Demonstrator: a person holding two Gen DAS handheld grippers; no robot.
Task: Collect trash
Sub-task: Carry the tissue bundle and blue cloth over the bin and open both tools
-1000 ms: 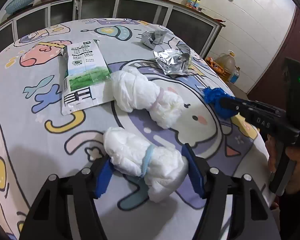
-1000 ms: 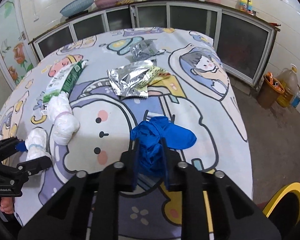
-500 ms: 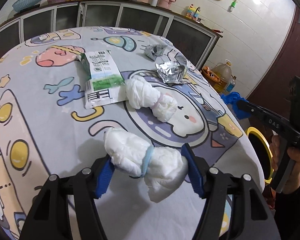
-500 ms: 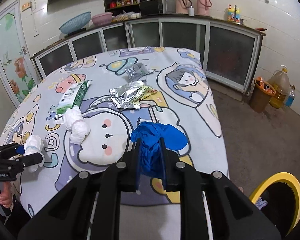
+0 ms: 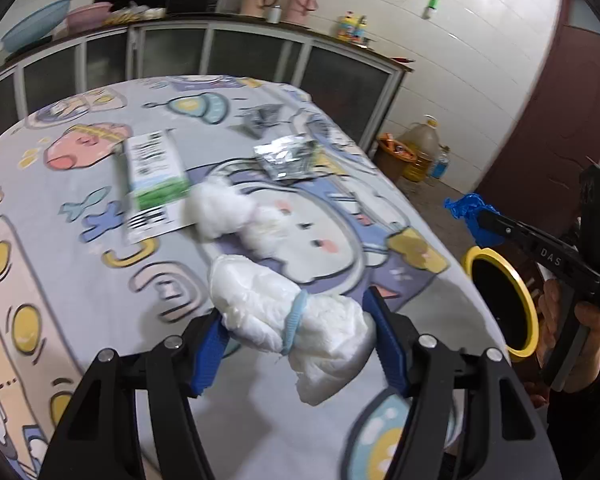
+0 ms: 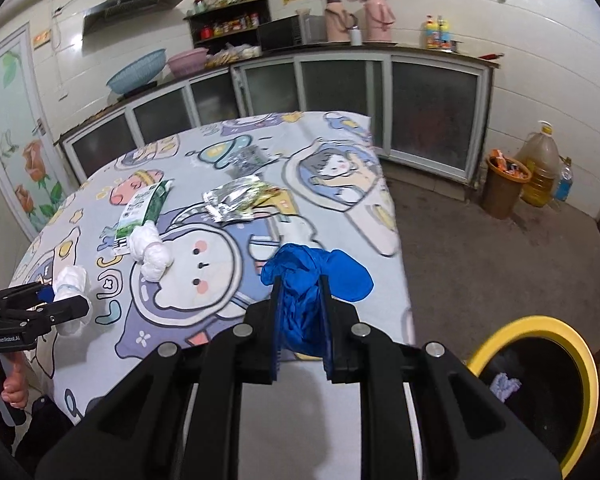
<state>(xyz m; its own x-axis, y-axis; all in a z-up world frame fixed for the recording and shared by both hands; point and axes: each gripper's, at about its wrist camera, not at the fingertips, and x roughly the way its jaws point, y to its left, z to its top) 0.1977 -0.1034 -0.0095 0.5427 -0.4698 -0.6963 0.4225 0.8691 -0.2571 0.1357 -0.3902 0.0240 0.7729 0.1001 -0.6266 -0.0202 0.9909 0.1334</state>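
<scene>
My left gripper is shut on a rolled white diaper with a blue band and holds it above the table's near edge; it also shows in the right wrist view. My right gripper is shut on a crumpled blue glove, lifted off the table and near the yellow-rimmed black bin. The glove and bin also show in the left wrist view. A second rolled diaper, a green-and-white pouch and foil wrappers lie on the table.
The round table has a cartoon-print cloth. A crumpled foil piece lies farther back. On the floor by the cabinets stand an orange basket, an oil jug and a water bottle.
Both grippers have lifted and pulled back from the table with their loads. The right gripper with the glove has moved toward the yellow-rimmed bin, which now shows more fully.
</scene>
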